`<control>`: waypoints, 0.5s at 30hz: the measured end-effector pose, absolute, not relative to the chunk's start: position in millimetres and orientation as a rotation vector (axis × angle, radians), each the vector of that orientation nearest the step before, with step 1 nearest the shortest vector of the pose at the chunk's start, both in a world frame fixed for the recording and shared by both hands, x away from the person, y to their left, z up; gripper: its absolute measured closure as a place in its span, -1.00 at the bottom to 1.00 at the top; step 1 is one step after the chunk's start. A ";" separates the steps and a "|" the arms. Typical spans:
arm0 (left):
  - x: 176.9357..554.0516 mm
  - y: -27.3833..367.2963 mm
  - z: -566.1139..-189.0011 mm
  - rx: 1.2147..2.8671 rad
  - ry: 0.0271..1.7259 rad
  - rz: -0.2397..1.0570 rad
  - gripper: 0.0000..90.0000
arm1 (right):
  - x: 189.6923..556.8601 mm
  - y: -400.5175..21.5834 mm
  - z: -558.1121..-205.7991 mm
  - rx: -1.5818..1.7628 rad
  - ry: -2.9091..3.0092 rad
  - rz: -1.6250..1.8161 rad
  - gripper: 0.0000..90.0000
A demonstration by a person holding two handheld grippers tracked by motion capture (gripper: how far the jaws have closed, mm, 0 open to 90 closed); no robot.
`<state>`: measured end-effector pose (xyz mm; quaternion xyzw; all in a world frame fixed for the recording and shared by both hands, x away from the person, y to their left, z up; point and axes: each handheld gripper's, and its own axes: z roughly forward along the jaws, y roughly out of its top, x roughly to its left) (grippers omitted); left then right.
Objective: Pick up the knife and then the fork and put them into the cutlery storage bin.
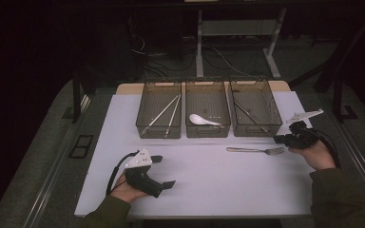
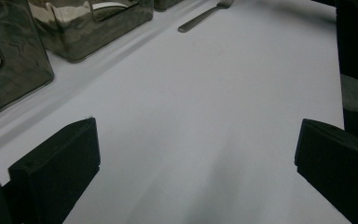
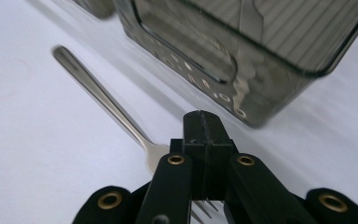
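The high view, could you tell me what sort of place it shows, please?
Probably a lab or workshop set up for recording tabletop handling. A white-topped table carries three smoked plastic bins sorting cutlery, a fork lies loose, and behind stand bare desk legs with trailing cables on the floor.

I see the fork (image 3: 103, 100) as polished, glossy metal. Bins (image 1: 208, 115): smoky translucent plastic, perforated floors. Table sheet (image 1: 209, 180): matt, smooth white.

No legible text or labels
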<state>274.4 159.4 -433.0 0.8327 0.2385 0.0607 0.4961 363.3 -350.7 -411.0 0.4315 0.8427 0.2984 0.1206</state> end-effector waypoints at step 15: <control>274.6 159.6 -433.2 2.017 0.582 0.143 -1.00 | 373.5 -350.2 -433.1 1.288 2.511 0.678 1.00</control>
